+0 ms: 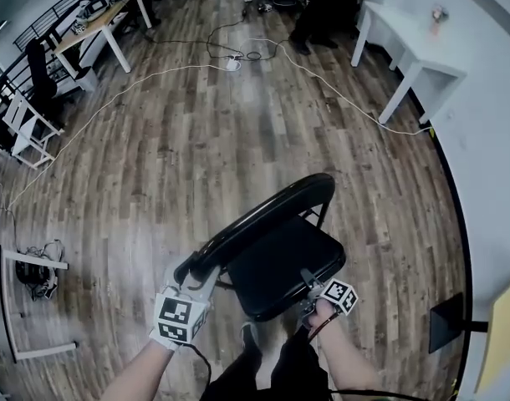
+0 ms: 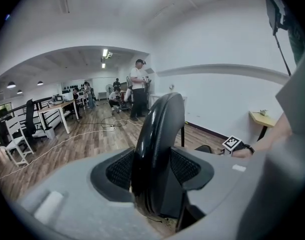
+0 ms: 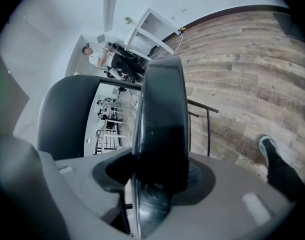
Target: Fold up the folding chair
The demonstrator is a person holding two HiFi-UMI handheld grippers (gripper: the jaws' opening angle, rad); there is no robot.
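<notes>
Folding chair (image 1: 284,266) backrest (image 1: 263,214) runs lower-left to upper-right.

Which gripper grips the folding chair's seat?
The right gripper, closed on the edge of the black seat; the left gripper is closed on the curved backrest instead.

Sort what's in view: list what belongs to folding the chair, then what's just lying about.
For the job:
- folding chair
- left gripper, fingers on its backrest
- right gripper, fingers on its seat

Lying about:
- white cable across the floor
- white table by the wall
- white chair at the left
</notes>
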